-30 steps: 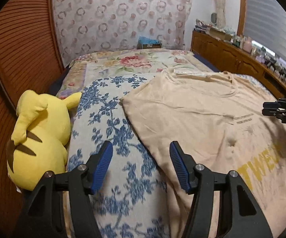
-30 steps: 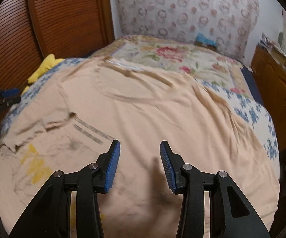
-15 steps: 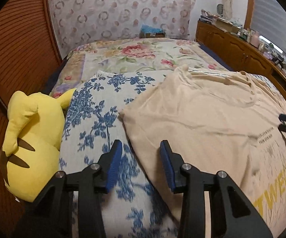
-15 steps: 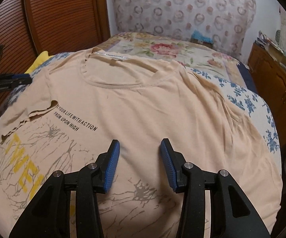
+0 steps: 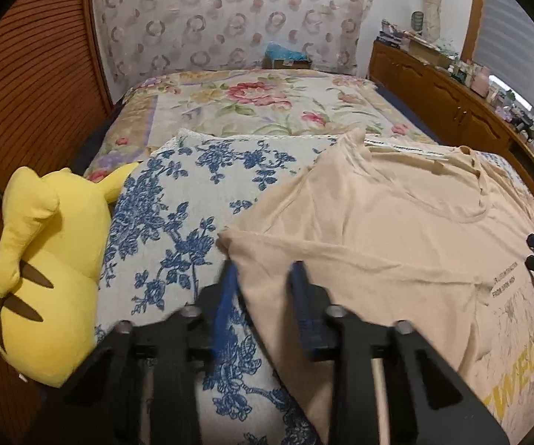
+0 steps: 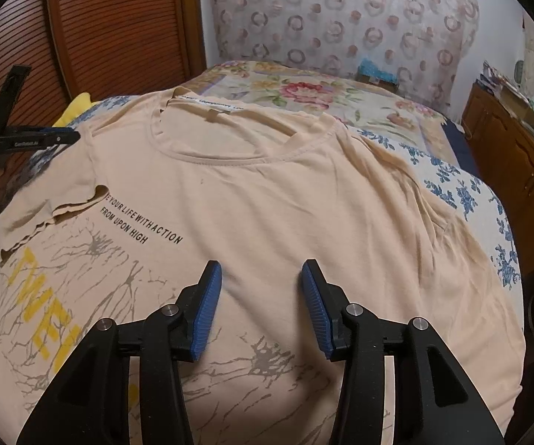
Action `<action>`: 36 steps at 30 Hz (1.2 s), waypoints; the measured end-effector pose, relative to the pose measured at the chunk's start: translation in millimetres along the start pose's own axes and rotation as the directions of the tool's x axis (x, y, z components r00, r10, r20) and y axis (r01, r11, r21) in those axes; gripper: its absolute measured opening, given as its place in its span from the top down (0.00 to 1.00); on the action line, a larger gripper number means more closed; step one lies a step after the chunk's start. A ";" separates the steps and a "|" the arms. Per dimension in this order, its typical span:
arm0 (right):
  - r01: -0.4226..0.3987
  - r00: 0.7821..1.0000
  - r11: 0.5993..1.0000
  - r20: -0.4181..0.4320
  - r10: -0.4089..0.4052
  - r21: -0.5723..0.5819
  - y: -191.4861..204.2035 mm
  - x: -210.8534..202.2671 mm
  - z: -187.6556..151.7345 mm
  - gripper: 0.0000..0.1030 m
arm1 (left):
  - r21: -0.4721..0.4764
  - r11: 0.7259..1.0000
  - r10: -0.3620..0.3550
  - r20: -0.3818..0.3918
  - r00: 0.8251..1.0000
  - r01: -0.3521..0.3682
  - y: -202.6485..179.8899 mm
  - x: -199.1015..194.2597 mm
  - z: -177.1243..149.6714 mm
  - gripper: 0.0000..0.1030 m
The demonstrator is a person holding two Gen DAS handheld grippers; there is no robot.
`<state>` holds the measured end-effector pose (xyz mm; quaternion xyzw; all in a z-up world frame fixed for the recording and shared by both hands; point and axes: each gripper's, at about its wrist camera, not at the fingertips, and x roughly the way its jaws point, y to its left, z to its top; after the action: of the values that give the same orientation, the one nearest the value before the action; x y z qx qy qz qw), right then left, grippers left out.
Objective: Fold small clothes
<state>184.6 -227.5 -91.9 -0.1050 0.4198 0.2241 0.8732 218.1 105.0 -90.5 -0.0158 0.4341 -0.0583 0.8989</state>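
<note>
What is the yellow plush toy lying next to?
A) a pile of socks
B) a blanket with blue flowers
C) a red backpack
B: the yellow plush toy lies against the edge of the blue-flowered blanket, at the side of the bed away from the T-shirt.
</note>
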 end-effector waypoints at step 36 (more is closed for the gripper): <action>0.001 1.000 1.000 0.000 -0.001 0.000 0.3 0.3 0.0 0.55 | 0.063 0.997 -0.052 0.290 0.956 0.035 -29.8 -111.2 -20.8 0.57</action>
<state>184.6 -227.2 -92.2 -0.1050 0.4197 0.2236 0.8734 130.6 89.0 -14.6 -0.0082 0.2944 -0.0876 0.9516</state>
